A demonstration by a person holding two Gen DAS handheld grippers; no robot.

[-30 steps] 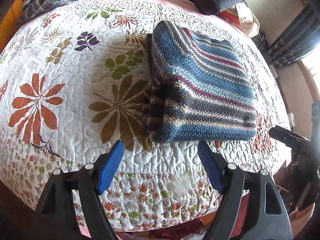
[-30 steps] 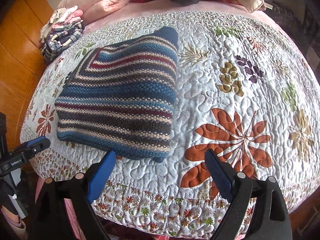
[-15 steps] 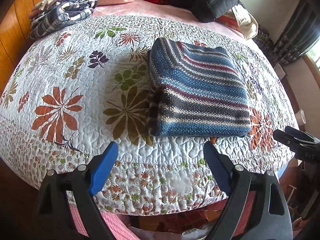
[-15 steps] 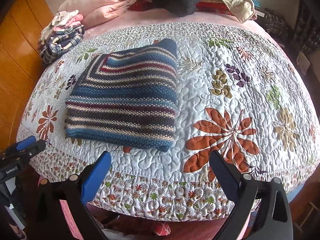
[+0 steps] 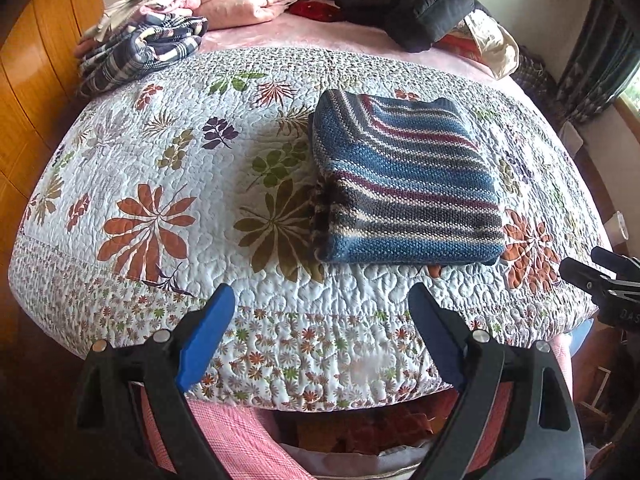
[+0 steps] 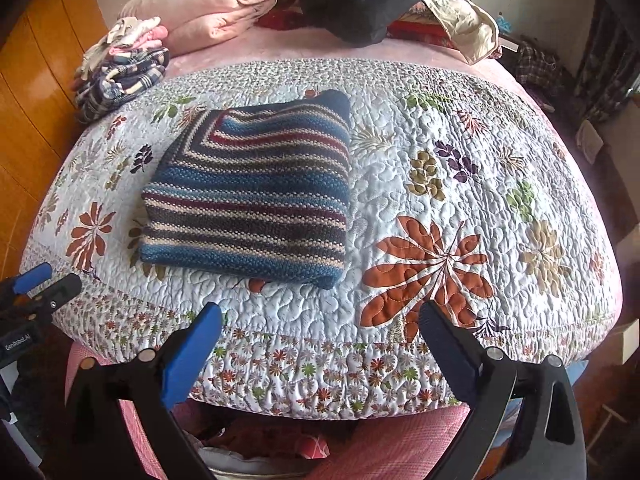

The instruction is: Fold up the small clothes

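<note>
Hovering with both grippers' fingers (image 5: pixel 206 332) (image 6: pixel 192 356) spread empty; risking snagging folded striped knit sweater (image 5: pixel 404 184), undoing layers.

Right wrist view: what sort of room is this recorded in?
Most likely a home bedroom: a bed under a floral quilt, a folded pink blanket and clothes piled near its head.

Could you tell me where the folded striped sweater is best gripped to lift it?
Probably the striped sweater by its near edge, coming in low from the front of the quilt; it lies flat, layers stacked, so the open right tool could pinch them together.
</note>
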